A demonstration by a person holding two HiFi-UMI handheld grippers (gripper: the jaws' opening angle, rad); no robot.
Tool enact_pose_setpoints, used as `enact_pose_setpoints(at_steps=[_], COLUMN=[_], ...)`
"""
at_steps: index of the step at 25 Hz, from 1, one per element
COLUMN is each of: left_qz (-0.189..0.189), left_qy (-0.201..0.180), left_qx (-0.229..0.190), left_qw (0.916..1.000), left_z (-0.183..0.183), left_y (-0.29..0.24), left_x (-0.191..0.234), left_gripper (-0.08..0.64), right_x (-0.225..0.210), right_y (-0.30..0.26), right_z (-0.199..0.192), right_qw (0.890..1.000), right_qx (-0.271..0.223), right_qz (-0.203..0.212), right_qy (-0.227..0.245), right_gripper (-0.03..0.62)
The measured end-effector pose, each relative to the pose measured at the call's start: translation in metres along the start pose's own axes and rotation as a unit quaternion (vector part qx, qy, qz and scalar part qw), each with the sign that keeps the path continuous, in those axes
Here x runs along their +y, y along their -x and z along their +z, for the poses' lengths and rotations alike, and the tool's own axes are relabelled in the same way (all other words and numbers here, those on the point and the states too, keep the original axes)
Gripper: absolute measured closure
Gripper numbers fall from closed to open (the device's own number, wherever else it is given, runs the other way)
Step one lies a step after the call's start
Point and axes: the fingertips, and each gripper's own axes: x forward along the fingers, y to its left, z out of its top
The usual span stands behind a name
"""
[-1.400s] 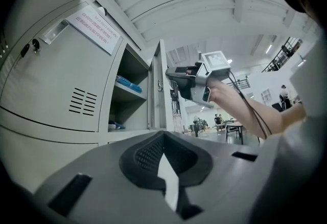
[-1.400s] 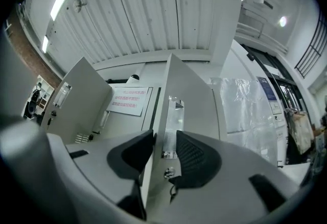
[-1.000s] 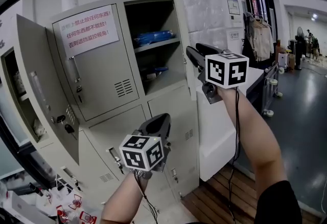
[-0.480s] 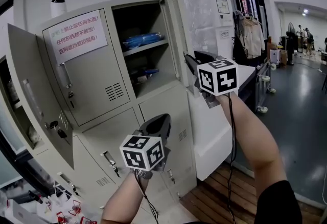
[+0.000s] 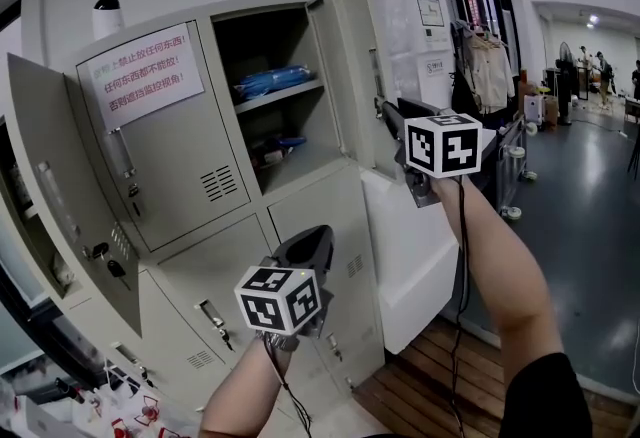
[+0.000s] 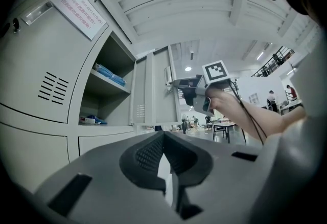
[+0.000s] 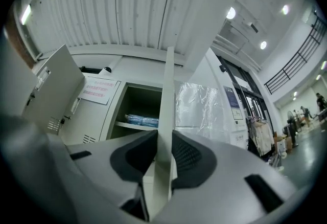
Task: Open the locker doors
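grey metal lockers stand against a white wall in a large hall with a dark shiny floor.

head view: the upper right locker door stands swung out, showing a shelf with a blue bundle. the far left door is open too, while the middle door, with a red-lettered sign on it, is closed. the right gripper is at the free edge of the upper right locker door, about halfway up it. the left gripper hangs lower, in front of the closed lower doors, touching nothing.

left gripper view: its jaws are together with nothing between them, pointing up toward the open compartment. the right gripper sits on the door edge beyond.

right gripper view: the thin edge of the upper right locker door runs upright between the jaws, which are closing, with both pads against the metal. a clear plastic sheet hangs on the wall to the right of the door.
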Motion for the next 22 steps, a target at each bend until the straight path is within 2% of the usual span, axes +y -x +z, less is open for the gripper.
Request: enact_pose_setpoints(at_steps=[6, 11, 18, 20, 22], left_qz=[0.0, 0.001, 0.003, 0.003, 0.004], left_qy=[0.006, 0.006, 0.017, 0.02, 0.023], left_qx=[0.001, -0.001, -0.003, -0.002, -0.003], left_qw=[1.0, 1.0, 0.9998, 0.9998, 0.9997], left_z=[-0.003, -0.002, -0.006, -0.008, -0.009], left_y=[0.001, 0.004, 0.017, 0.022, 0.029], left_x=[0.002, 0.003, 0.008, 0.01, 0.012], left_gripper=[0.561, 0.561, 0.561, 0.561, 0.561], right_x=[-0.009, -0.009, -0.003, 0.008, 0.025], right_y=[-0.001, 0.003, 0.024, 0.034, 0.04], right_z=[-0.008, -0.005, 0.009, 0.014, 0.012], right_qw=[1.0, 1.0, 0.998, 0.997, 0.998], right_qx=[0.009, 0.005, -0.042, -0.056, -0.052], right_qz=[-0.005, -0.013, -0.048, -0.052, -0.036], right_qy=[-0.019, -0.009, 0.009, 0.02, 0.02], right_gripper=[0.506, 0.503, 0.5, 0.539, 0.591])
